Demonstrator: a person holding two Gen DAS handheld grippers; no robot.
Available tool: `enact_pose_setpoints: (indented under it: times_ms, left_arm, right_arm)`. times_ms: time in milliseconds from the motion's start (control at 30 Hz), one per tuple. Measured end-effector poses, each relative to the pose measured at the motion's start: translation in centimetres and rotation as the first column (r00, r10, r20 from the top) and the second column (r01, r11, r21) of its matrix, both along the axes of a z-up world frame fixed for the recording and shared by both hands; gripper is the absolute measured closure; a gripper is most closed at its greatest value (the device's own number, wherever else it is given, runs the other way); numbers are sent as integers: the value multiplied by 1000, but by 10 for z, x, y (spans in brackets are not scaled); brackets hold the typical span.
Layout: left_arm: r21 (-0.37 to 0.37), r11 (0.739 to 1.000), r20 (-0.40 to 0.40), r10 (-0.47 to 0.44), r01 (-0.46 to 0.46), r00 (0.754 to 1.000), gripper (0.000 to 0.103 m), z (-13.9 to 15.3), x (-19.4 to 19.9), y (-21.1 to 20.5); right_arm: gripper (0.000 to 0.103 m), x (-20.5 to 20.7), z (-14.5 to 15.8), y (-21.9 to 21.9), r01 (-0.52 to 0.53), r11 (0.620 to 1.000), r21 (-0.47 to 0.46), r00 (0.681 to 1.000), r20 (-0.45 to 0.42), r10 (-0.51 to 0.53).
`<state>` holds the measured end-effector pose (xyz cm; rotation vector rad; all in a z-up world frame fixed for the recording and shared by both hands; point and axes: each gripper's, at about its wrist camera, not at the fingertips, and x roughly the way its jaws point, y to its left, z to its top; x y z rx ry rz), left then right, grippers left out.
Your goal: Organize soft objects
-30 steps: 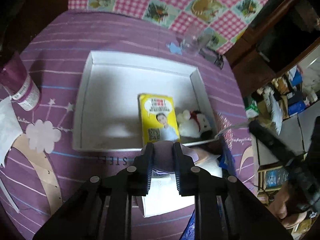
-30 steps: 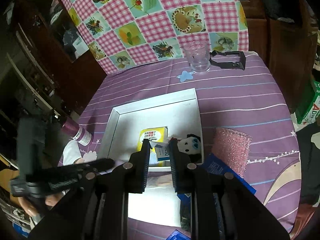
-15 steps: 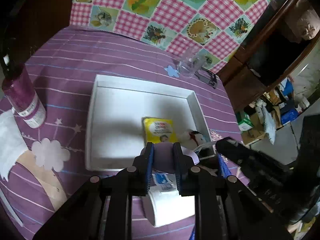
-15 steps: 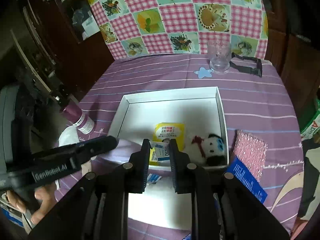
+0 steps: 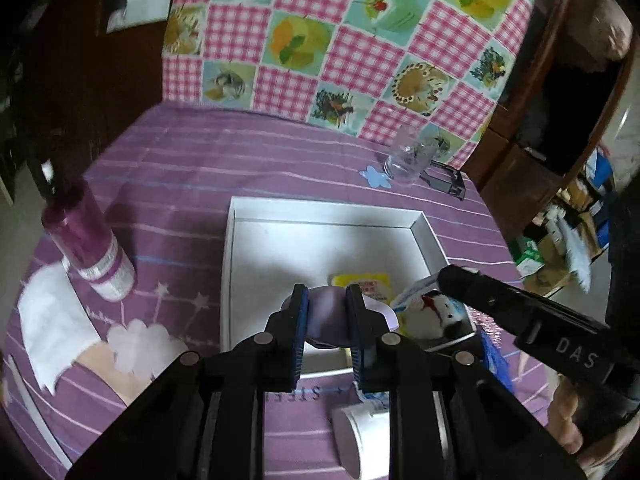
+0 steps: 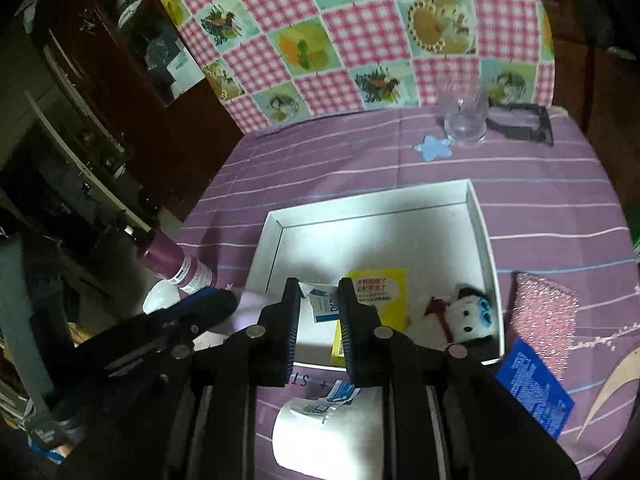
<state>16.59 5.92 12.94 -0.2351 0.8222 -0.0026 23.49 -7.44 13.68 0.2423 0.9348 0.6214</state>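
Observation:
My left gripper (image 5: 326, 300) is shut on a pale lilac soft pouch (image 5: 328, 314) over the near edge of the white tray (image 5: 320, 210). My right gripper (image 6: 319, 292) is shut on a small white and blue packet (image 6: 324, 306), also above the tray's (image 6: 372, 204) near side. Inside the tray lie a yellow packet (image 6: 380, 294) and a panda plush (image 6: 464, 318) in the near right corner. Each gripper shows in the other's view: the right gripper (image 5: 444, 276) above the plush (image 5: 440, 314), the left gripper (image 6: 216, 300) at the tray's left wall.
A white paper roll (image 6: 316, 436) lies in front of the tray. A pink glitter sponge (image 6: 544, 316) and a blue packet (image 6: 532, 384) sit to its right. A purple bottle (image 5: 88, 240) and white tissue (image 5: 48, 320) are left; a glass (image 6: 466, 120) and black clip (image 6: 524, 122) stand far back.
The right gripper has slid left with its packet, from in front of the tray to over its near side. The left gripper has tilted upward, still holding the lilac pouch.

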Motion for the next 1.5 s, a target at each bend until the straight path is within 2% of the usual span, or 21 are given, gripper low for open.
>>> enact_pose_setpoints:
  times_ms: [167, 333, 400, 600, 767, 867, 900, 1033, 1167, 1233, 1300, 1333, 1400, 1467, 1500]
  left_arm:
    - [79, 997, 41, -6, 3, 999, 85, -6, 2, -6]
    - [95, 995, -26, -15, 18, 1000, 85, -29, 15, -6]
    - [91, 996, -71, -20, 26, 997, 85, -43, 21, -3]
    - [71, 995, -94, -66, 73, 993, 85, -69, 28, 3]
    - [50, 990, -128, -125, 132, 984, 85, -77, 28, 4]
    - [-4, 986, -182, -165, 167, 969, 85, -81, 27, 9]
    - [-15, 982, -222, -187, 188, 957, 85, -85, 27, 9]
    - [-20, 980, -261, -195, 197, 945, 84, -90, 28, 9]
    - [8, 983, -255, -177, 185, 951, 76, -88, 25, 7]
    - [22, 985, -257, -162, 173, 953, 66, -87, 26, 9]
    - [42, 988, -265, -132, 149, 955, 49, -86, 27, 12]
    - [35, 990, -263, -122, 136, 957, 46, -85, 26, 15]
    - [-4, 992, -263, -124, 127, 957, 38, -82, 26, 19]
    - [-28, 992, -259, -122, 119, 958, 33, -78, 23, 22]
    - [-22, 993, -243, -116, 114, 963, 30, -72, 21, 22]
  right_arm:
    - [82, 3, -8, 1, -4, 1000, -30, 1000, -16, 4]
    - [82, 8, -16, 0, -1, 998, -57, 999, -43, -2]
    - [82, 10, -20, 1, -6, 998, -66, 999, -53, 3]
    - [82, 12, -25, 2, -14, 997, -78, 997, -81, 7]
    - [82, 13, -28, -1, -22, 996, -88, 994, -105, 13]
    - [82, 14, -29, -2, -21, 994, -105, 994, -112, 9]
    - [82, 13, -29, -2, -21, 994, -109, 994, -112, 9]
    - [82, 13, -32, 2, -31, 990, -138, 993, -115, 15]
    - [82, 19, -43, 10, -41, 988, -146, 991, -130, 22]
    - [82, 21, -45, 11, -31, 988, -151, 992, -123, 13]
    - [81, 23, -46, 11, -15, 989, -150, 993, -118, -3]
    - [79, 24, -46, 9, -6, 989, -150, 993, -118, -12]
    - [71, 25, -44, 6, 4, 990, -139, 993, -120, -21]
    - [51, 26, -41, 1, 23, 994, -104, 993, -112, -34]
    - [48, 26, -38, -1, 33, 996, -83, 994, -104, -41]
